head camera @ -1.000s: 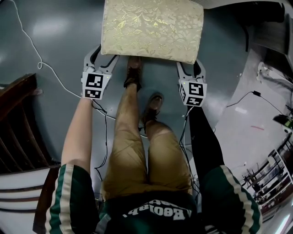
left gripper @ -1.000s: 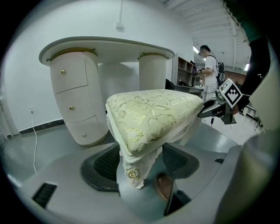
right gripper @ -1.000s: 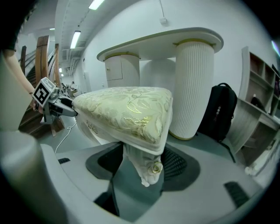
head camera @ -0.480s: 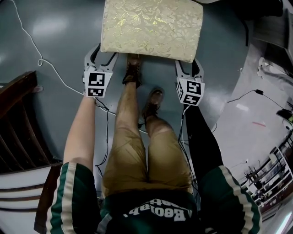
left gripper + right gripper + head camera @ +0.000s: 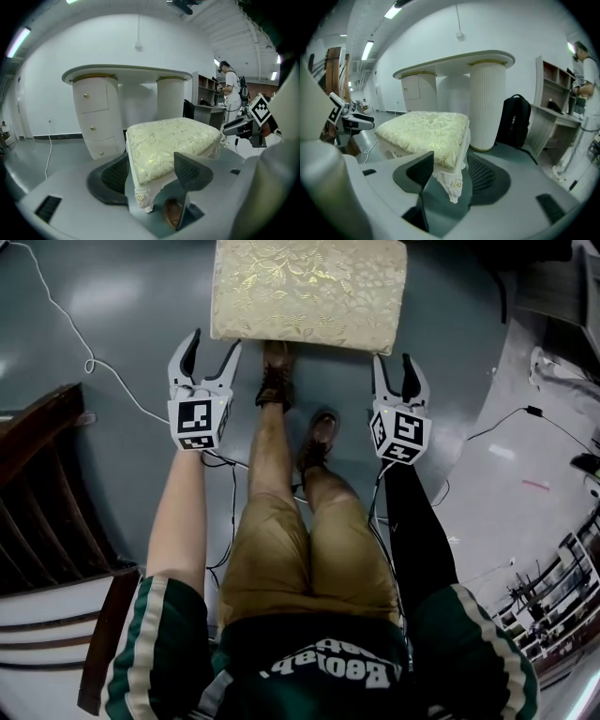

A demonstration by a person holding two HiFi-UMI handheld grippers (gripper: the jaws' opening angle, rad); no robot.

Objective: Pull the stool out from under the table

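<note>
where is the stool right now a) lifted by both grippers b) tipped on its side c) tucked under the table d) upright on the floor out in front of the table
d: the stool stands upright on the floor, clear of the table behind it, with the left gripper and right gripper both open and not clamped on it.

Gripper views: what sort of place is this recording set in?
Probably a lab or workshop hall staged with home furniture, not a real bedroom: a white dressing table and upholstered stool stand on bare grey floor, under ceiling strip lights, with open shelving nearby.
</note>
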